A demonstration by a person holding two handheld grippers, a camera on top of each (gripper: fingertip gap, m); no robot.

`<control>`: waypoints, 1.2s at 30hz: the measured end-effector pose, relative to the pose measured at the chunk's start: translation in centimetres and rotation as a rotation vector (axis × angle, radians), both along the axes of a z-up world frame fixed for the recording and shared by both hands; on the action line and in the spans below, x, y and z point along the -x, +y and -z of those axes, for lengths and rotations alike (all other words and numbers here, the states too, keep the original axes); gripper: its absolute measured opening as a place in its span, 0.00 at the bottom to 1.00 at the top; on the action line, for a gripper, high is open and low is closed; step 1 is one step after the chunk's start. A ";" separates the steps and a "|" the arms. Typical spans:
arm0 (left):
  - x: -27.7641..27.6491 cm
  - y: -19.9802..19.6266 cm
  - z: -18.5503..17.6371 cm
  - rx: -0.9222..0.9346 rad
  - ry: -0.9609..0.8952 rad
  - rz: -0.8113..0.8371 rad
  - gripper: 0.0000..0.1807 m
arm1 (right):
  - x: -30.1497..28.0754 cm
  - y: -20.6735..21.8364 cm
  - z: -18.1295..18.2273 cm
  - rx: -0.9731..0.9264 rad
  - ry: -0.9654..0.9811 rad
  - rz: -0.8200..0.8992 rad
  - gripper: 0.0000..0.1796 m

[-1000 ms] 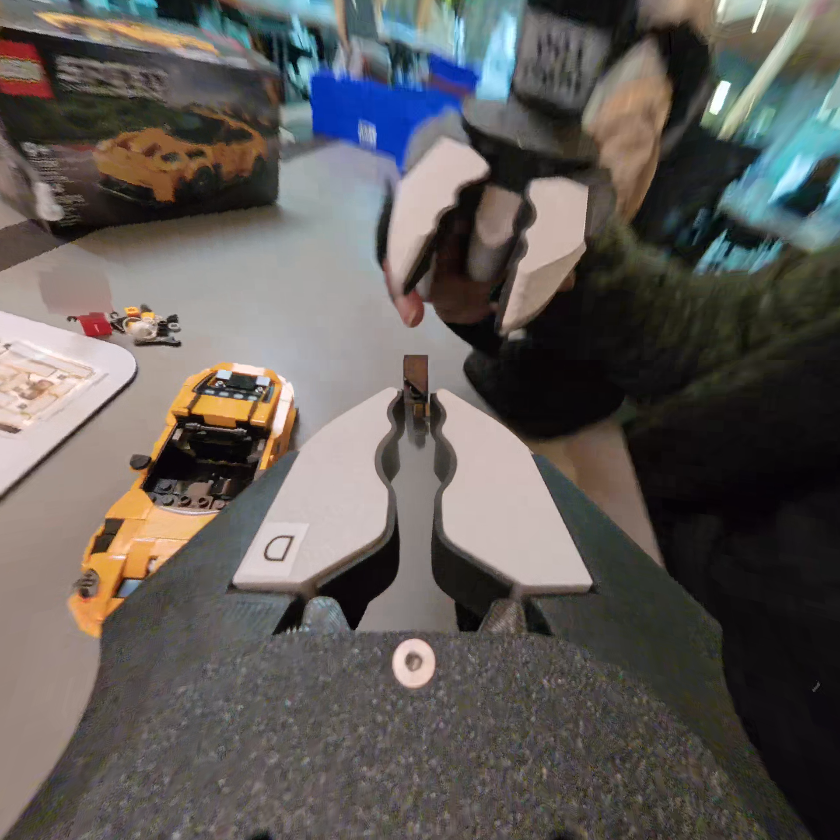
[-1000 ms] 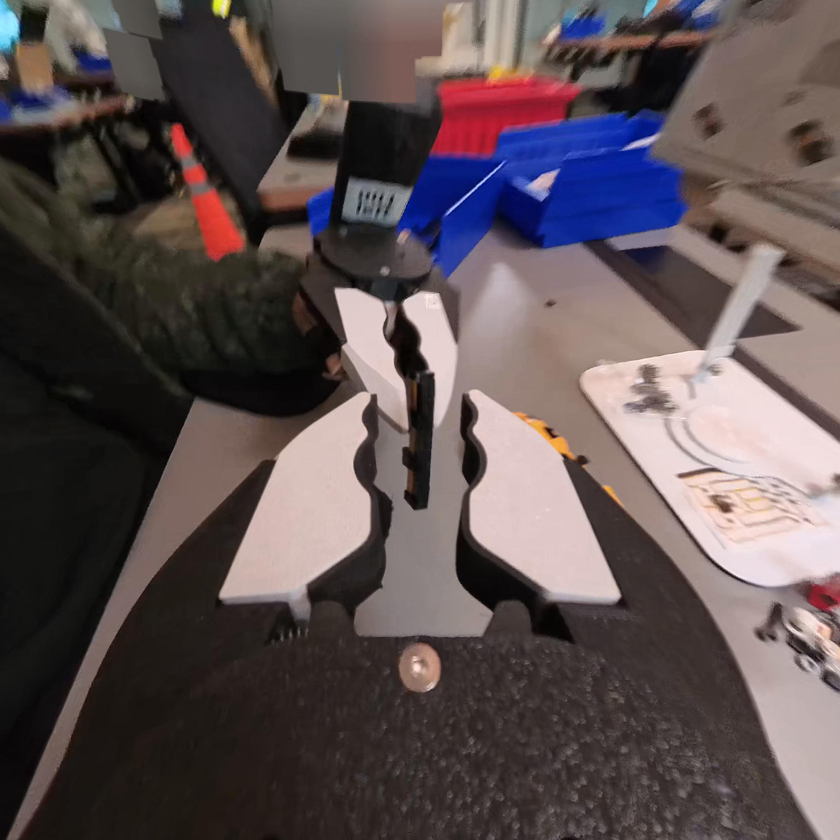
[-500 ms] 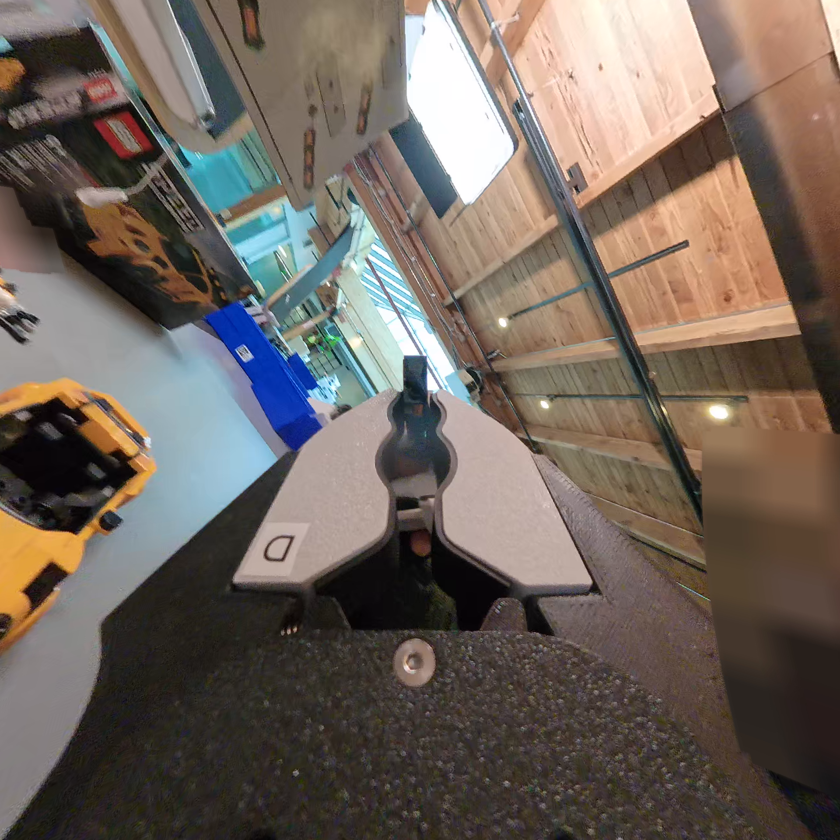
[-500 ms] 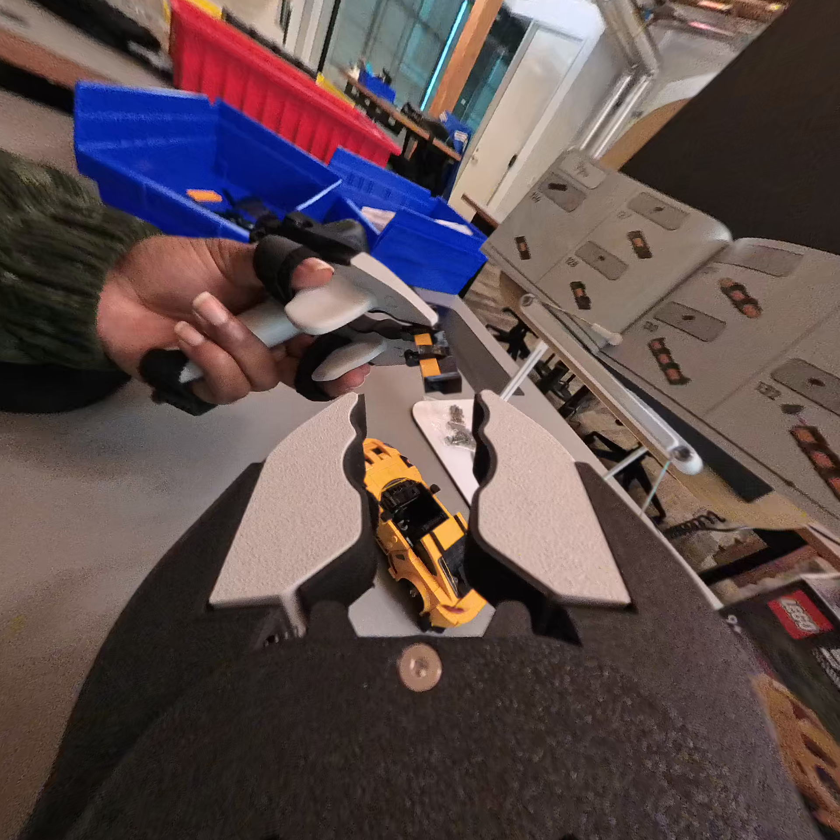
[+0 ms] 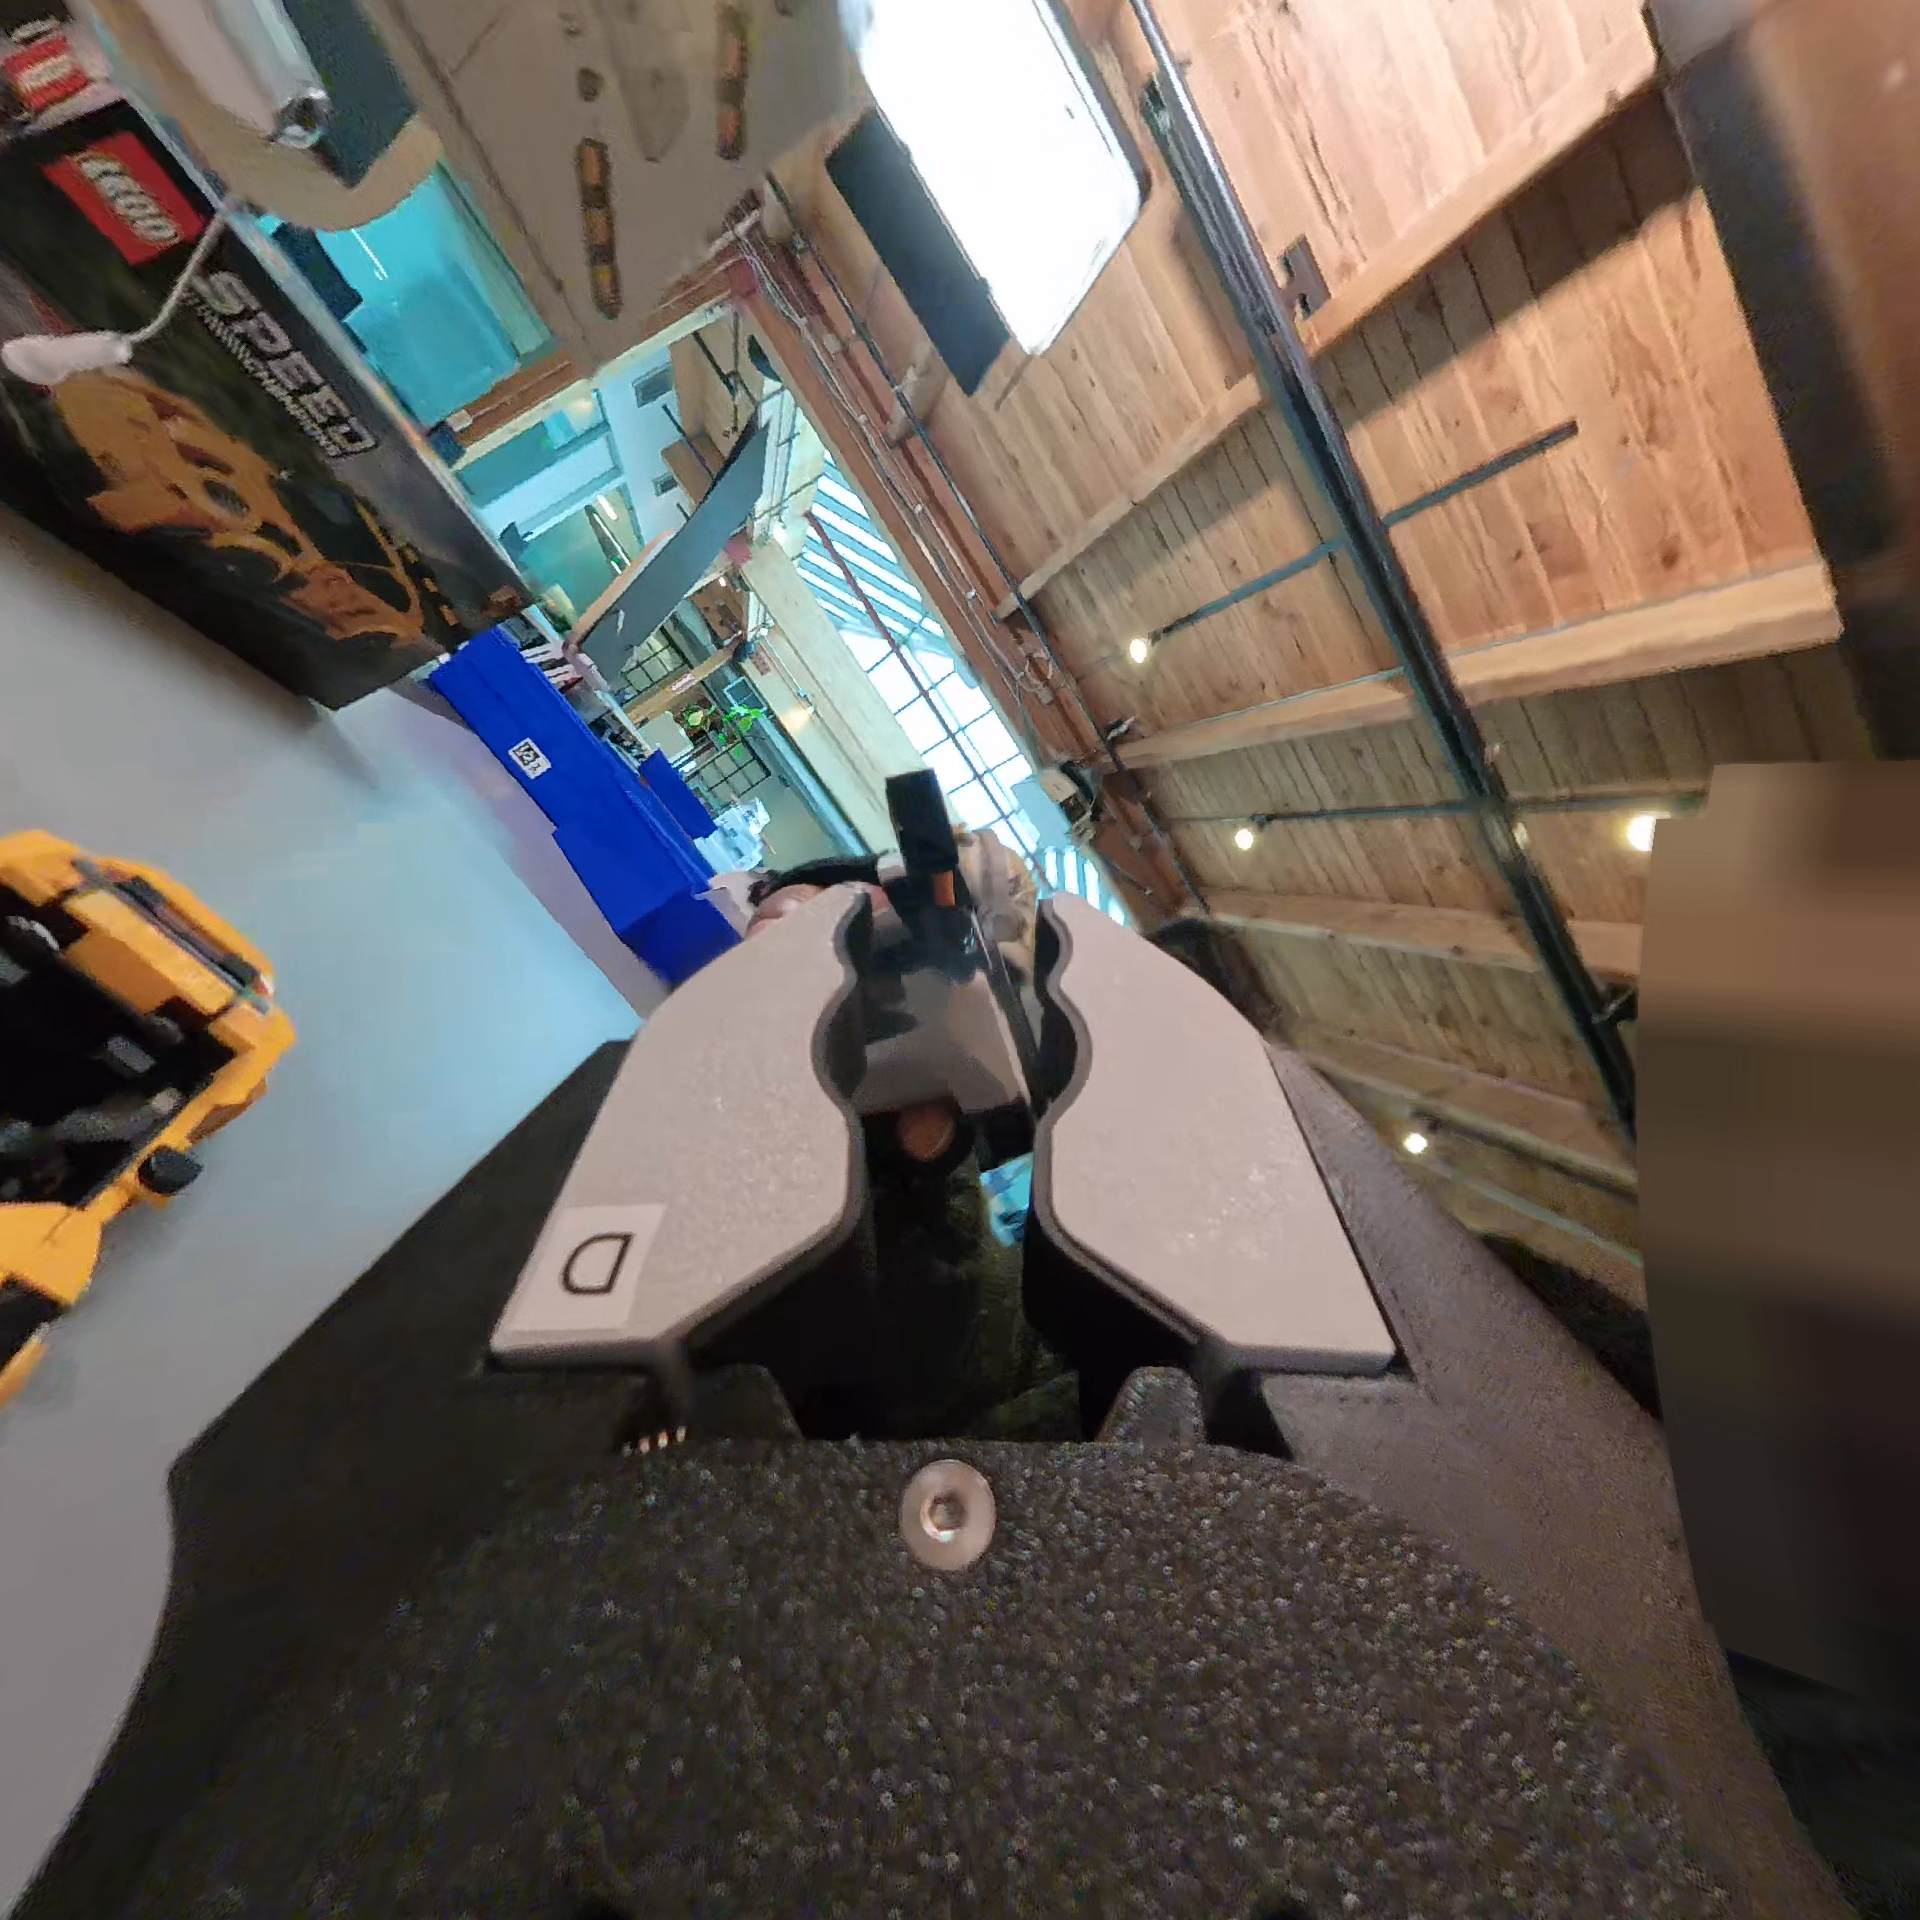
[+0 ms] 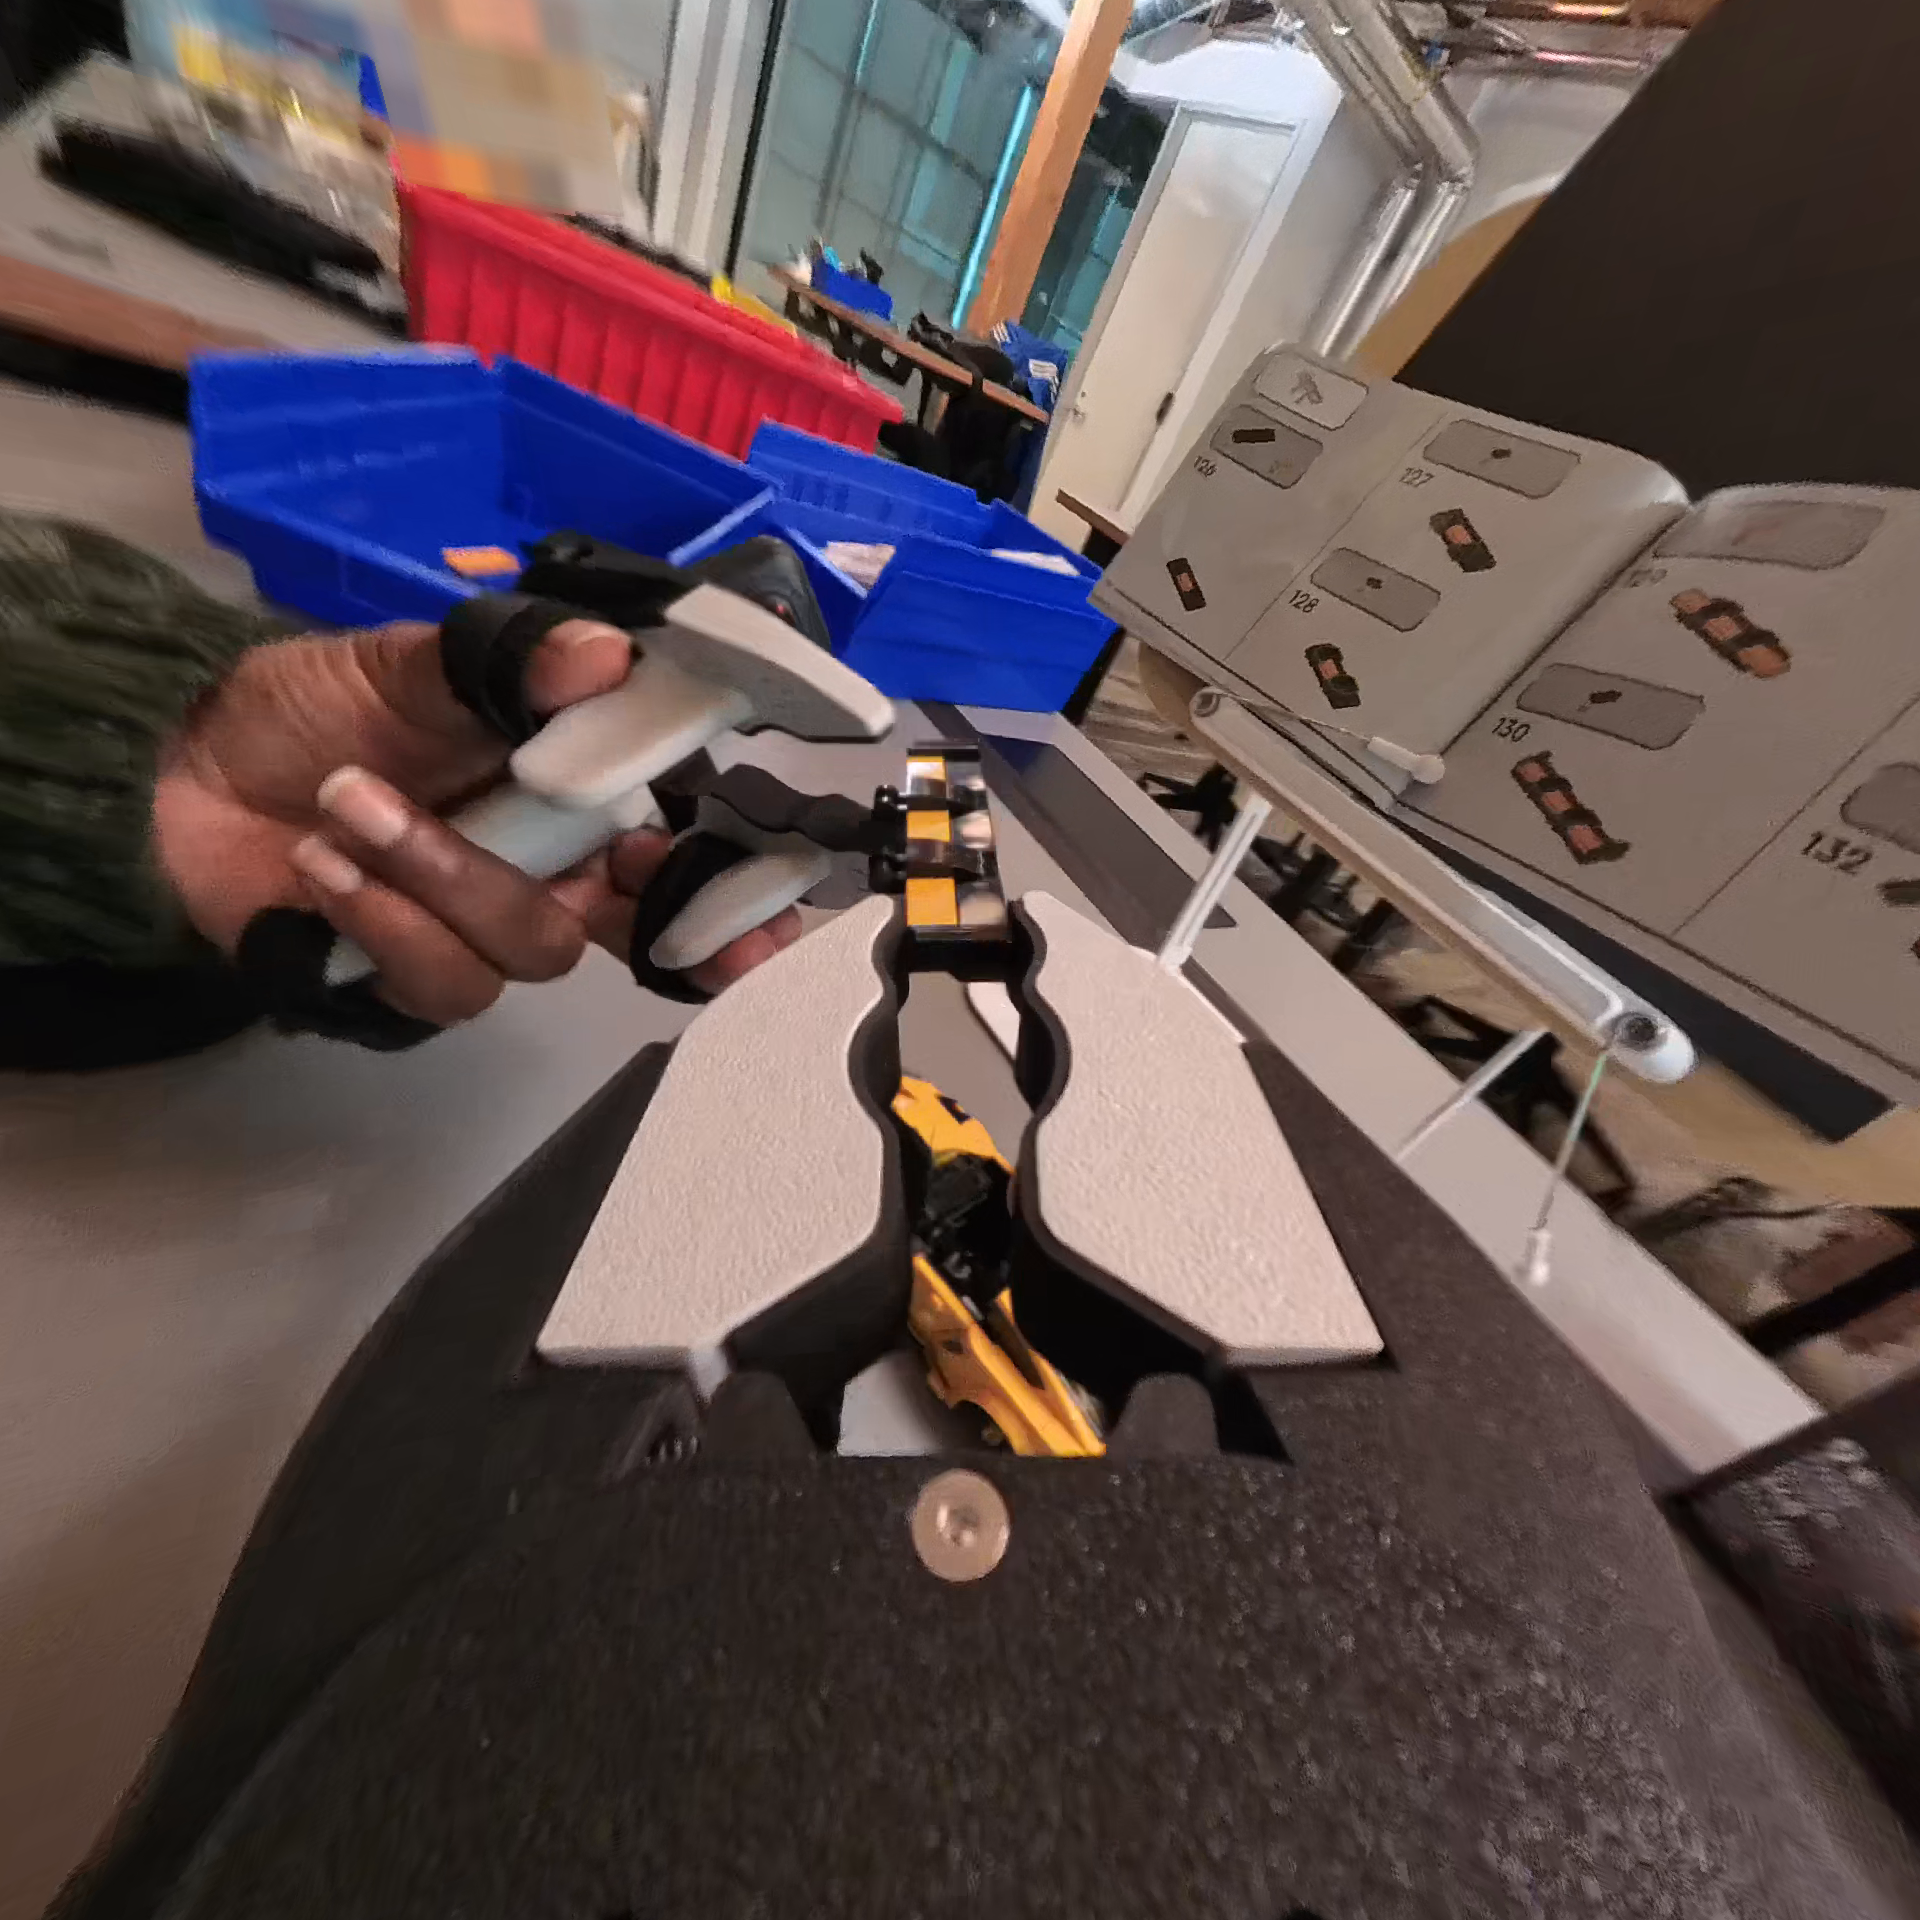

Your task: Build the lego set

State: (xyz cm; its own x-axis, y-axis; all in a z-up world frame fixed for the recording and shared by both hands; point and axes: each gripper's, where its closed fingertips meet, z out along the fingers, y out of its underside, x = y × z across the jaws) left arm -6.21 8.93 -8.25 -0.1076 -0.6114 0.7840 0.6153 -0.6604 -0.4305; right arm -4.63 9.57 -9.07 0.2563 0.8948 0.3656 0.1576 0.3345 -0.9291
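Observation:
A narrow black lego piece with yellow and clear tiles (image 6: 930,831) is in the air between my two grippers. My right gripper (image 6: 956,925) is shut on its near end, with both pads pressing on it. My left gripper (image 6: 852,795), held by a hand, reaches in from the left with its fingers apart around the piece's middle. In the left wrist view my left gripper (image 5: 951,909) is open and the piece (image 5: 916,821) stands just past its tips. The yellow lego car (image 6: 977,1330) lies on the grey table below; it also shows in the left wrist view (image 5: 114,1039).
Blue bins (image 6: 468,488) and a red bin (image 6: 623,322) stand at the table's far side. An open instruction booklet (image 6: 1507,623) rests on a white stand at the right. The set's dark box (image 5: 208,416) stands behind the car. Left and right tips are no more than a few centimetres apart.
My left gripper held the piece pinched in both earlier frames and has now opened. My right gripper, open before, has closed on the piece's near end.

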 end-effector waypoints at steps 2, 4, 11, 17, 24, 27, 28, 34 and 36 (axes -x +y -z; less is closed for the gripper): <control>-0.2 -0.5 -0.2 -0.089 0.089 -0.021 0.17 | -0.5 -0.4 -0.6 0.112 0.073 -0.076 0.10; -0.5 -1.0 -0.5 -0.196 0.208 -0.064 0.17 | -1.1 -1.0 -1.2 0.267 0.161 -0.187 0.10; -2.3 -2.7 -1.0 -0.483 0.487 -0.158 0.22 | -2.3 -2.7 -1.6 0.607 0.274 -0.488 0.09; -2.6 -3.9 -1.7 -0.589 0.536 -0.190 0.10 | -1.9 -4.3 -1.4 0.759 0.265 -0.618 0.09; -1.6 -3.6 -2.5 -0.518 0.475 -0.212 0.09 | -0.9 -4.2 -2.0 1.006 0.255 -0.578 0.09; -1.3 -3.2 -2.5 -0.453 0.439 -0.206 0.09 | -0.7 -3.9 -2.1 1.149 0.283 -0.570 0.09; -1.3 -3.0 -2.4 -0.429 0.432 -0.203 0.09 | -0.6 -3.8 -2.0 1.184 0.288 -0.566 0.09; -1.1 -2.4 -2.0 -0.330 0.379 -0.166 0.09 | -0.5 -3.4 -1.5 1.239 0.288 -0.552 0.09; -1.2 -2.3 -1.8 -0.323 0.372 -0.159 0.09 | -0.6 -3.3 -1.3 1.236 0.281 -0.550 0.09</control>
State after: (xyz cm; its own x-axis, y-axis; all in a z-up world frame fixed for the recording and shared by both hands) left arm -5.06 6.61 -6.45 0.2568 -0.8145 0.5203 0.4637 -0.3685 -0.8057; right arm -4.07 6.26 -7.75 -0.3001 0.6058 -0.7368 0.0347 -0.7650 -0.6431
